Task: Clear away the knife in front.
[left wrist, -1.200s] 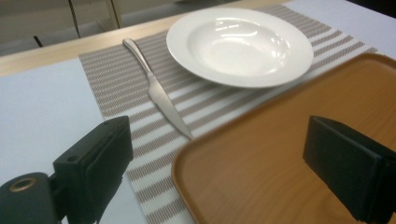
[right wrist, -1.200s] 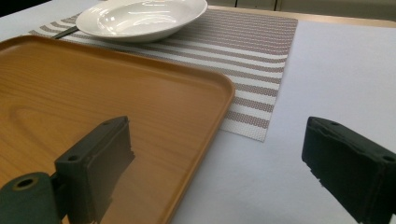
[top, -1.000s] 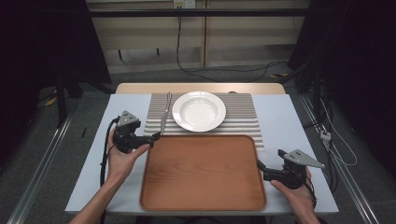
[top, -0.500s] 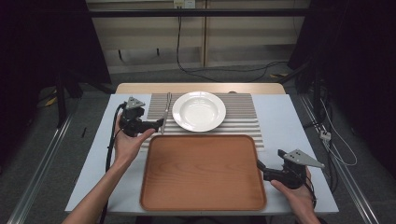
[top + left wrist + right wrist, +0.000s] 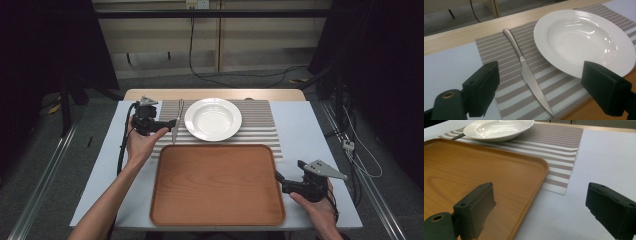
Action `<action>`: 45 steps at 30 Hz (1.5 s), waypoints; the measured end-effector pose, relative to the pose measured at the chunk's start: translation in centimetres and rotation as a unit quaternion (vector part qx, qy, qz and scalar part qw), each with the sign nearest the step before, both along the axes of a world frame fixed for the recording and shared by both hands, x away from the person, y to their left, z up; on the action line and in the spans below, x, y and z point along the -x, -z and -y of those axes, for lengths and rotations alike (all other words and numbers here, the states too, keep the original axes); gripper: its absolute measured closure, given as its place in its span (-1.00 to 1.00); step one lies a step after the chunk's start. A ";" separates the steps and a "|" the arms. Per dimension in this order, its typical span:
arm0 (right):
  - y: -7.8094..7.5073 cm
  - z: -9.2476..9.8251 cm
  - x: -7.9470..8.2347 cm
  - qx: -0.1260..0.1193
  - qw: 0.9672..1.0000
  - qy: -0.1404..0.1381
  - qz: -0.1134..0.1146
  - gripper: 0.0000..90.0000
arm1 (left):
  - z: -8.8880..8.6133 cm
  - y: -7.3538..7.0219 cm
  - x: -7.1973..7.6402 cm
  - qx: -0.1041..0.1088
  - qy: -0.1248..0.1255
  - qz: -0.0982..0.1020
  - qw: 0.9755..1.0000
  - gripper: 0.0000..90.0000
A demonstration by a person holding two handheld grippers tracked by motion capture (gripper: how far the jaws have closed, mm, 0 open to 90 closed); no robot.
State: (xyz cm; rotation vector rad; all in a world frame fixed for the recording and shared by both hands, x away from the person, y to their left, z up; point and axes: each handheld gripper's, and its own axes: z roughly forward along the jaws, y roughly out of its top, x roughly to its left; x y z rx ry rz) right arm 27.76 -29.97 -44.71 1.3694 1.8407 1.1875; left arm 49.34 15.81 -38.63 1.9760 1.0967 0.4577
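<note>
A white-topped table (image 5: 310, 135) carries everything, with a bare wooden strip along its far edge. A wooden tray (image 5: 217, 185) lies at the middle of the near edge, empty, its far rim overlapping the near edge of a brown-and-white striped placemat (image 5: 260, 122) that reaches back to the wooden strip. A white deep plate (image 5: 213, 119) sits on the placemat's left half, and a steel table knife (image 5: 176, 126) lies just beside the plate's left rim, handle toward the far edge, serrated blade toward the tray.

The left gripper (image 5: 169, 123), held in the person's left hand (image 5: 141, 142), hovers at the placemat's left edge with its jaws spread wide and empty; in the left gripper view the knife (image 5: 529, 75) lies between them. The right gripper (image 5: 279, 178), in the right hand (image 5: 315, 205), sits at the tray's right rim near the table's near right corner, jaws wide apart, one over the tray (image 5: 474, 175) and one over bare tabletop.
</note>
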 end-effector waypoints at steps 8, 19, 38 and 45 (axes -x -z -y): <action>0.0 0.0 0.0 0.000 1.000 0.001 -0.001 -0.82 | 0.6 0.8 -2.2 -0.012 0.001 -0.015 1.000 -0.70; 0.1 0.1 0.0 0.000 1.000 0.001 -0.002 -0.82 | 0.8 1.8 -4.9 -0.041 -0.019 -0.029 0.999 -0.53; 0.3 0.3 -0.3 -0.007 1.000 -0.001 -0.009 -0.82 | 2.7 5.7 -10.5 -0.043 -0.035 -0.086 0.995 -0.03; 0.4 0.3 -0.2 -0.005 1.000 -0.001 -0.010 -0.82 | 4.3 6.8 -11.4 -0.048 -0.036 -0.098 0.993 0.26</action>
